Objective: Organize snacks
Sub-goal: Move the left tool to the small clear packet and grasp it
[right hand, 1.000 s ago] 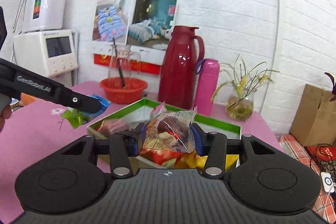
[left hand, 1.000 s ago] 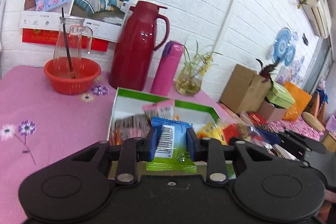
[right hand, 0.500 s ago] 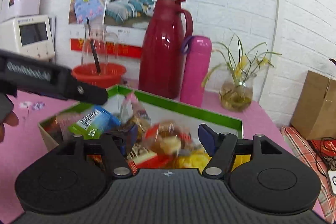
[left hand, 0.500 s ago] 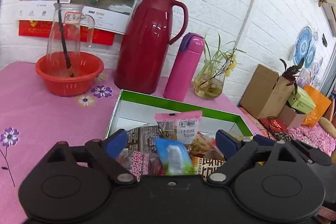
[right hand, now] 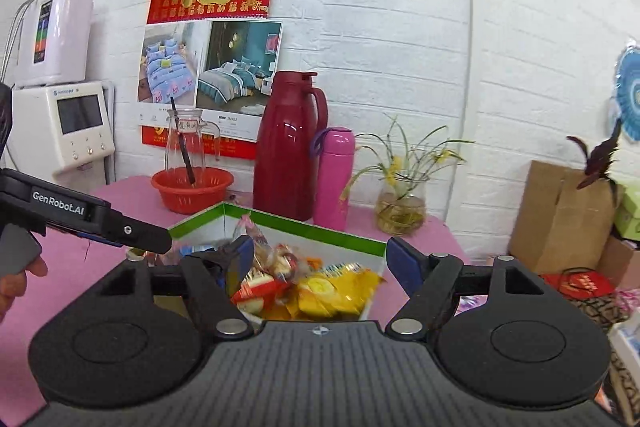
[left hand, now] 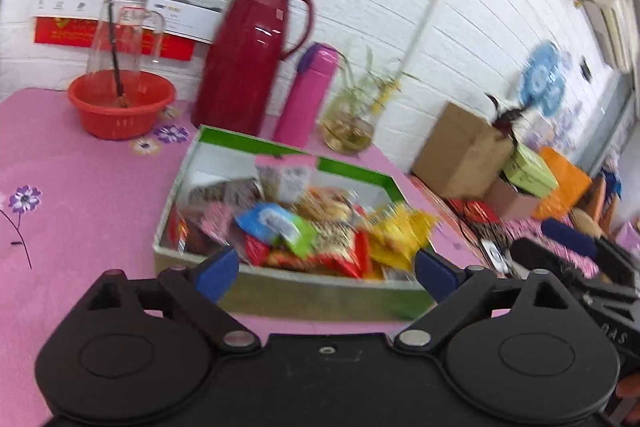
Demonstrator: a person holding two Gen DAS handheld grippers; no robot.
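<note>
White brick wall backs a pink flowered bench (left hand: pixel 80 195), on which a green-rimmed box (left hand: pixel 280 291) sits heaped with snack packets (left hand: pixel 320 239). From the left hand-held gripper (left hand: pixel 326 273), released with nothing between its wide-spread blue pads, the box lies just ahead at 12 o'clock, its long axis running from near left toward 1 o'clock. The right hand-held gripper (right hand: pixel 320 259) is likewise released and empty, hanging over the box's near right corner, with yellow packets (right hand: pixel 336 291) directly below at 12 o'clock. Both look about equally near; the left one's finger crosses the right view at 9 o'clock, so the two could collide. Beyond the box stand a red jug (left hand: pixel 248 55) at 11 o'clock, a pink flask (left hand: pixel 308 95), a plant vase (left hand: pixel 348 127) and a red bowl (left hand: pixel 120 103), all clear of the reach. No loose snacks show on the bench, so sorting is likely nearly done.
</note>
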